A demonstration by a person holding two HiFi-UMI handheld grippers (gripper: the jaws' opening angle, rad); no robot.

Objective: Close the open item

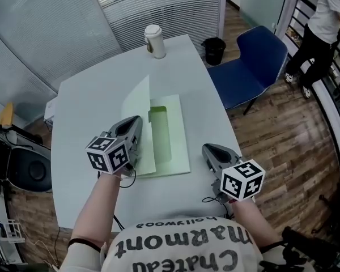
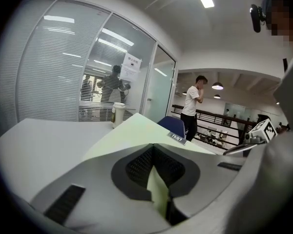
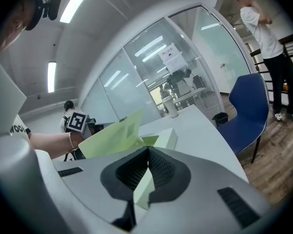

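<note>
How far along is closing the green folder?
Done: left tool is clamped on the raised cover. In hand: cover stands tilted up, not yet swung over. Remaining: lower it onto the base. The right tool sits beside the base, jaws together.

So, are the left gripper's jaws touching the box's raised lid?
Touching. In the left gripper view the left gripper has its jaws shut on the green lid, whose edge is pinched between them.
</note>
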